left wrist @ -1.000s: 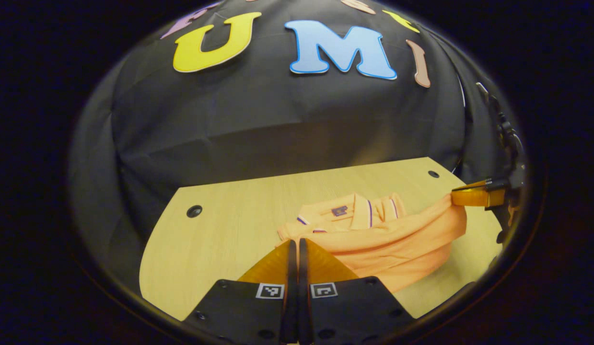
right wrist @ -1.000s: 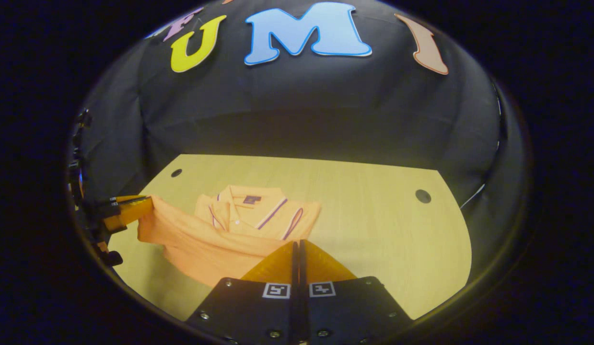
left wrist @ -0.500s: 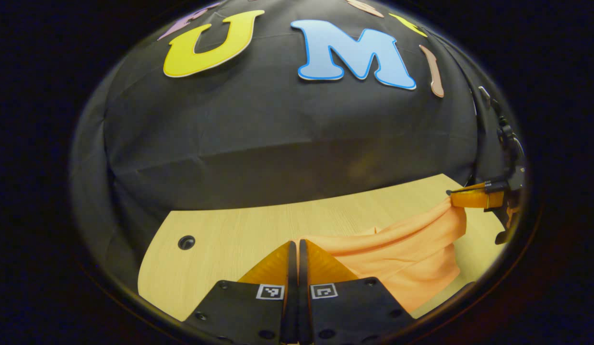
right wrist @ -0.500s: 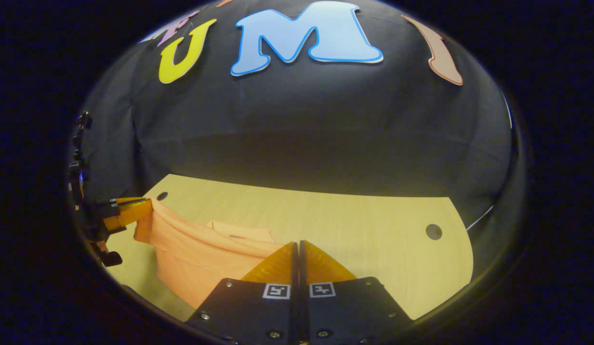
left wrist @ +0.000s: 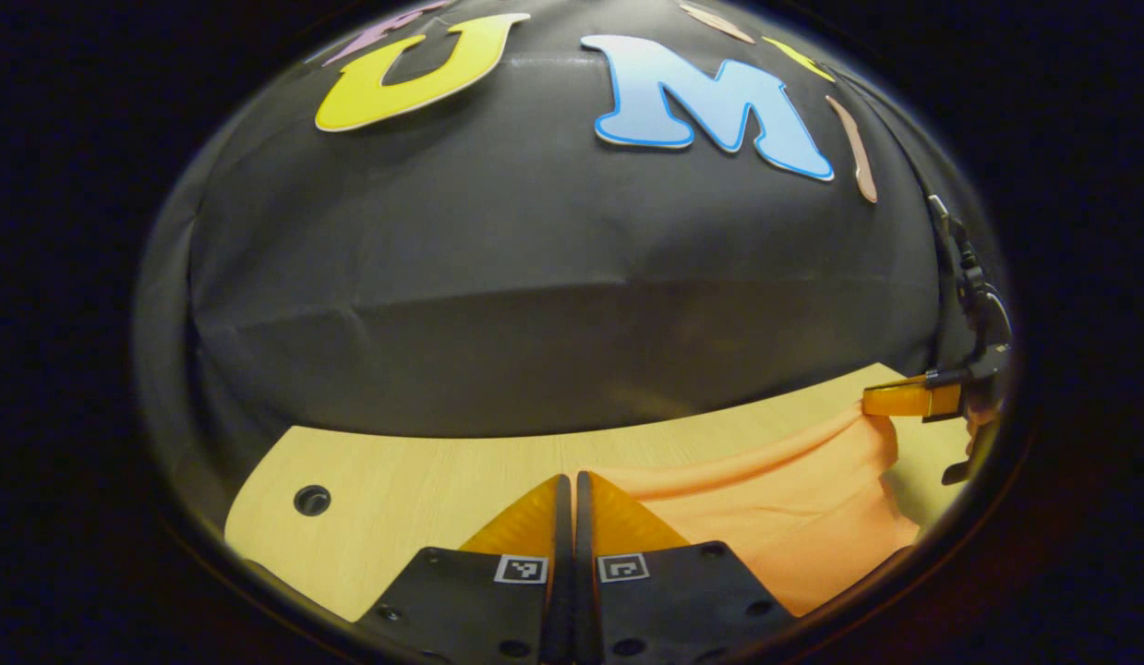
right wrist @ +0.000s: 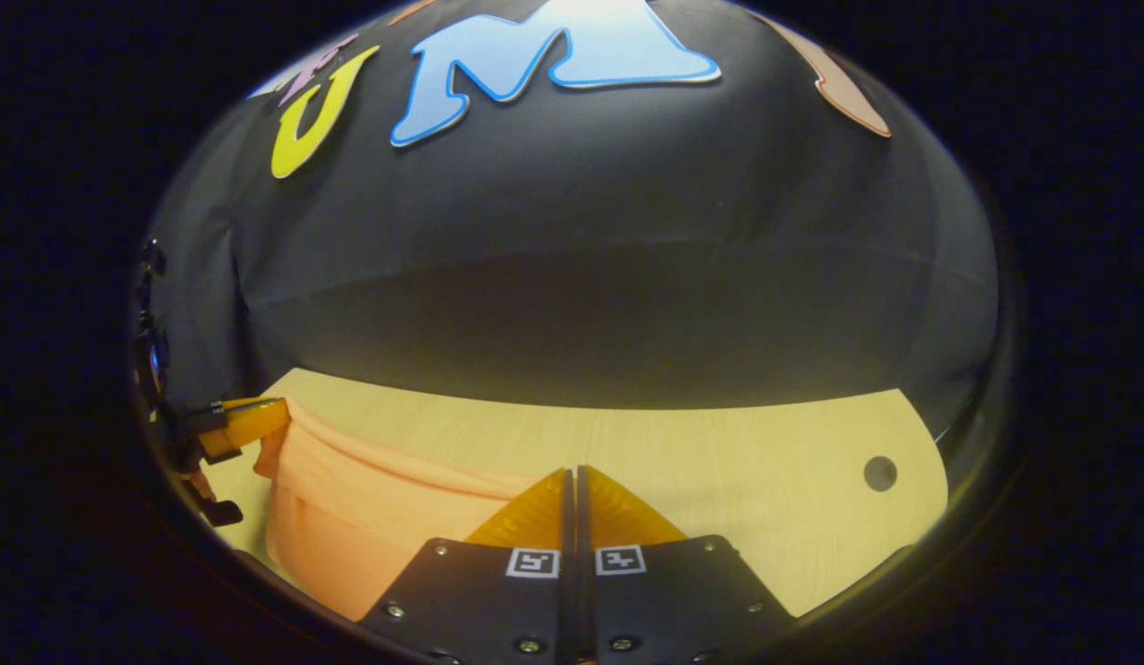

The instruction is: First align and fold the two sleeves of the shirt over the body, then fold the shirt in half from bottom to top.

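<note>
The orange shirt (left wrist: 793,517) hangs as a stretched band of cloth between my two grippers, above the wooden table (left wrist: 415,471). My left gripper (left wrist: 566,477) is shut on one corner of its edge. In the left gripper view the right gripper (left wrist: 869,401) holds the other corner at far right. The right gripper view shows the shirt (right wrist: 350,517) sagging to the left of my shut right gripper (right wrist: 572,469). There the left gripper (right wrist: 283,408) pinches the cloth at far left. The raised cloth hides the collar and sleeves.
The booth's black cloth wall rises just behind the table's far edge (right wrist: 627,406). A round hole (right wrist: 880,473) sits in the table (right wrist: 738,480) at right, and another hole (left wrist: 311,500) at left in the left gripper view.
Both grippers have carried the shirt's raised edge forward toward the wall. The collar and striped sleeves, visible a second ago, are now hidden behind the cloth.
</note>
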Demonstrator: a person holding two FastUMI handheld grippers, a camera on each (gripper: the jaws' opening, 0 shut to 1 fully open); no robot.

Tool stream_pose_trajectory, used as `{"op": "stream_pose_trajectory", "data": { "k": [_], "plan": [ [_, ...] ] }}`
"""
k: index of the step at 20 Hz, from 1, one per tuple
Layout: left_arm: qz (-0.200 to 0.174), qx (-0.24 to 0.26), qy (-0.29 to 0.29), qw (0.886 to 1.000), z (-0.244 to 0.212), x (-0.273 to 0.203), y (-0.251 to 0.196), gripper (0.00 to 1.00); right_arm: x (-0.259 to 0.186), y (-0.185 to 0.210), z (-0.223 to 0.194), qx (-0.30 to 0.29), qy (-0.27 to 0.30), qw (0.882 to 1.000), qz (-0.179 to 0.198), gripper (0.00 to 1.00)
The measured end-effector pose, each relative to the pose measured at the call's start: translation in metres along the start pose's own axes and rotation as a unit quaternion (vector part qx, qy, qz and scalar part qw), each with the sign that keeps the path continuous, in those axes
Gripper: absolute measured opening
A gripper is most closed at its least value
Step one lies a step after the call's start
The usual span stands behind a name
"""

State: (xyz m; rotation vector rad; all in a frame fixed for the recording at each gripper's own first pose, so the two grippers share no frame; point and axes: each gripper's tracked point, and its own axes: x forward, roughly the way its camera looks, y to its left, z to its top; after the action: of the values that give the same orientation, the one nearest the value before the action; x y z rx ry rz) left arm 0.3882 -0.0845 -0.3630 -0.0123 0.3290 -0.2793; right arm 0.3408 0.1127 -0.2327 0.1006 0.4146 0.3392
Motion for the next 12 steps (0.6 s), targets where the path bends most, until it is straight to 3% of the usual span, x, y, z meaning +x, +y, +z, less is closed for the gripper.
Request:
{"op": "stream_pose_trajectory", "data": {
  "k": [3, 6, 12],
  "plan": [
    [0.017, -0.004, 0.009, 1.0, -0.021, 0.013, 0.017, 0.05, 0.015, -0.019, -0.005, 0.0, -0.005, 1.0, -0.02, 0.0],
    [0.017, -0.031, 0.003, 0.999, -0.03, 0.014, 0.024, 0.05, 0.021, -0.023, -0.011, 0.02, -0.005, 1.0, -0.012, 0.0],
    [0.022, -0.034, 0.023, 0.999, -0.055, 0.025, 0.025, 0.06, 0.029, -0.01, -0.021, 0.005, -0.003, 1.0, 0.0, 0.0]
  ]
}}
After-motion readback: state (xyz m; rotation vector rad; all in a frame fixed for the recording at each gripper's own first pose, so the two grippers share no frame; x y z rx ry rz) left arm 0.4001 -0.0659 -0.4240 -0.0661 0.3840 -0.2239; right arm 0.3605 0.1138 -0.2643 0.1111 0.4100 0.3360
